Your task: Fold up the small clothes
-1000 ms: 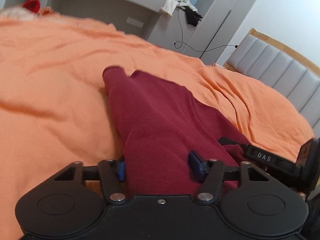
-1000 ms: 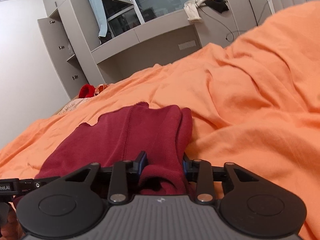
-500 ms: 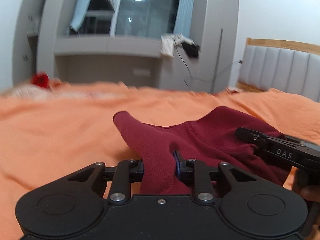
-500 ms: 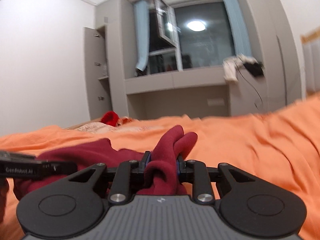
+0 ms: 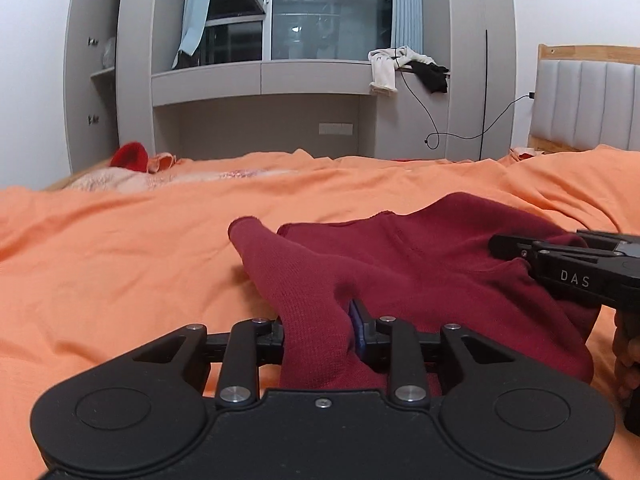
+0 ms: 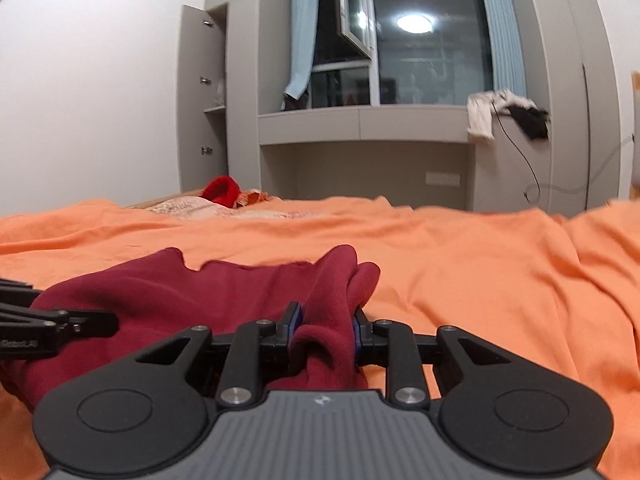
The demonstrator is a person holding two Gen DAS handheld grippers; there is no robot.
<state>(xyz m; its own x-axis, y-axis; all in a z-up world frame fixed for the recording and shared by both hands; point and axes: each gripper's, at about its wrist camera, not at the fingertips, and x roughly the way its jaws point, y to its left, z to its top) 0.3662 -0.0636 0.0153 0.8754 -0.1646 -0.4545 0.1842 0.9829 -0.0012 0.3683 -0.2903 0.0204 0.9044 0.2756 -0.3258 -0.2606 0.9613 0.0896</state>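
Left wrist view: a dark red knitted garment (image 5: 420,272), finely ribbed and soft, lies rumpled on an orange bedsheet (image 5: 100,264), one tube-like sleeve end reaching out toward the left. The left gripper (image 5: 318,330) is clenched on a bunched fold of this knit, the cloth pinched between its blue-padded fingers (image 5: 357,324). At the right edge the right gripper (image 5: 568,264), a black angular frame lettered "DAS", sits on the garment's far side. In the right wrist view the right gripper (image 6: 325,330) likewise grips a thick gathered ridge of the dark red knitted garment (image 6: 192,300), which stands up in rounded lobes past the pads. The bedsheet is matte and creased into long shallow wrinkles. Beyond it, near the far edge of the bed, lies a bright red fuzzy item (image 5: 129,155) beside pale peach fabric (image 5: 120,178). Behind stand smooth grey built-in cabinets (image 5: 260,80) under a dark window (image 5: 328,12), with white and black clothes (image 5: 404,66) draped on the ledge, and a padded grey headboard (image 5: 588,108) framed in wood.
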